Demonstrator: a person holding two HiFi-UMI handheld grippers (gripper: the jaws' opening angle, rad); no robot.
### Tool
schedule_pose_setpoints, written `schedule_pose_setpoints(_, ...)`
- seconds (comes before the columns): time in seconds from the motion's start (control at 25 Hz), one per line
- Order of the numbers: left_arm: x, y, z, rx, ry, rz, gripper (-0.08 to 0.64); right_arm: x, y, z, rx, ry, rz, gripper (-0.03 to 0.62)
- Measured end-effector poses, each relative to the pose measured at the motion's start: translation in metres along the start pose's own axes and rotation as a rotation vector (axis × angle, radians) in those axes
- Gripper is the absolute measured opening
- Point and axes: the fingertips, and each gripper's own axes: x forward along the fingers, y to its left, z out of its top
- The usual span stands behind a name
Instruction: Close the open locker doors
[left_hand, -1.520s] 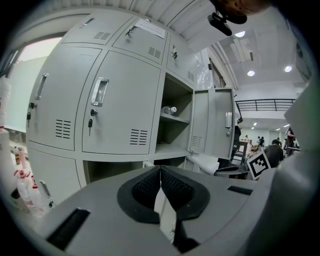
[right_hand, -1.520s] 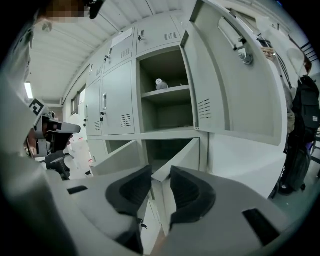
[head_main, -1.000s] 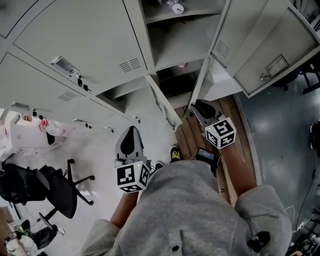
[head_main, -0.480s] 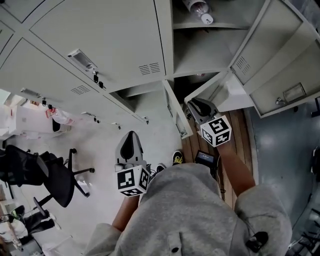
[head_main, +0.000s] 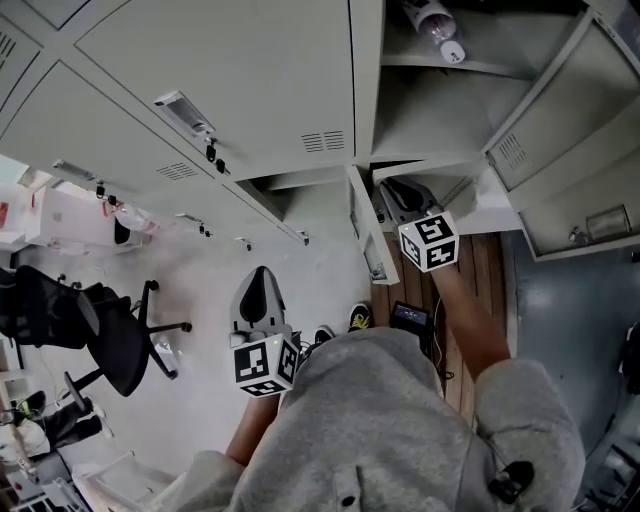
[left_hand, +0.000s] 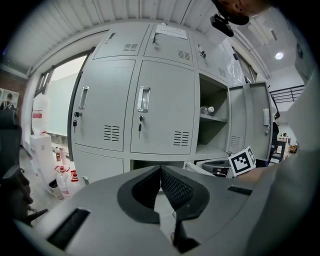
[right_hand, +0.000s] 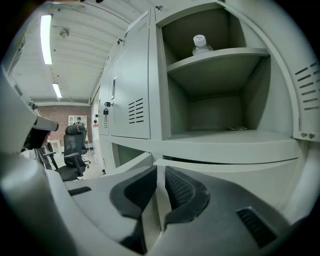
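Our right gripper (right_hand: 160, 172) has its jaws clenched on the edge of the open lower locker door (head_main: 368, 235), which stands upright between them. Our left gripper (left_hand: 160, 170) holds its jaws pressed together on nothing, the lockers ahead of them.

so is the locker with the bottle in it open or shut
Open: its door is swung out to the right, and the right gripper view looks straight in at the shelf with the bottle on it.
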Motion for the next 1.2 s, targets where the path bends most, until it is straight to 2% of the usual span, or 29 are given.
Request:
schedule_pose_setpoints(0.24,-0.001,0.007,-0.002,-0.005,0.007,0.024,0.011,0.017,-0.01,0.002,-0.009,0.006,-0.013,0.067)
schedule_pose_setpoints(0.76,-0.003,0.01,-0.002,0.001,0.007,0.023,0.011,0.028,-0.021,0.0,-0.02,0.023,-0.068,0.06)
schedule_pose_setpoints(1.0,-0.003,0.009,-0.001,0.007,0.009,0.001,0.012,0.024,-0.023,0.0,-0.022,0.031,-0.093,0.055)
schedule_pose_setpoints(1.2,-0.003,0.005,0.004,0.017,-0.011,-0.042,0.012,-0.002,-0.014,0.016,-0.045,-0.006,-0.099,0.055)
